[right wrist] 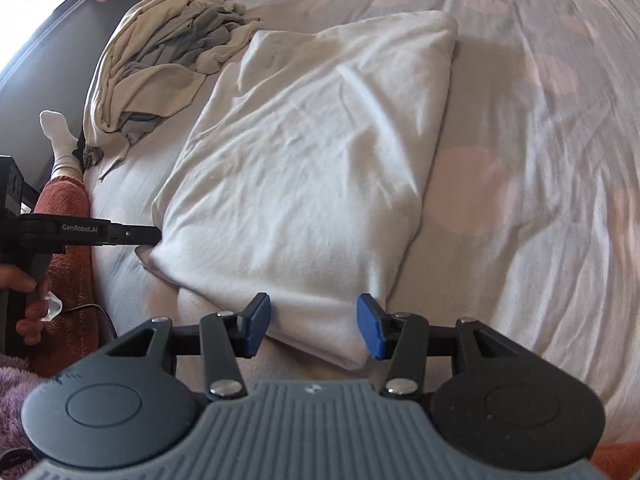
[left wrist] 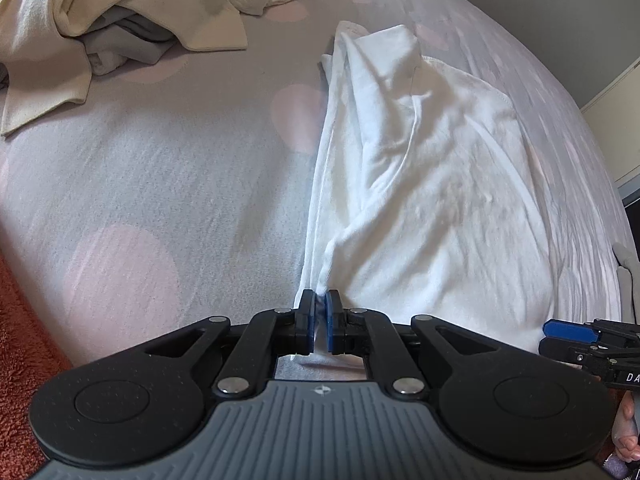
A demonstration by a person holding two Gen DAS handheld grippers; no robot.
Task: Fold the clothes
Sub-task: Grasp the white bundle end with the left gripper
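Note:
A white garment (left wrist: 420, 168), folded into a rough rectangle, lies on the bed. My left gripper (left wrist: 320, 320) is shut on its near left corner, a fold of white cloth pinched between the blue pads. The right wrist view shows the same garment (right wrist: 304, 168), with the left gripper (right wrist: 154, 235) biting its left corner from the side. My right gripper (right wrist: 314, 328) stands open around the near right corner; cloth lies between the blue pads (right wrist: 370, 330), which do not press on it. In the left wrist view the right gripper (left wrist: 546, 338) pokes in at the right edge.
A heap of cream and grey clothes (right wrist: 160, 68) lies at the far left of the bed, also in the left wrist view (left wrist: 120, 20). The grey sheet (right wrist: 540, 160) has pale pink dots. A person's leg in rust fleece with a white sock (right wrist: 60, 136) is beside the bed.

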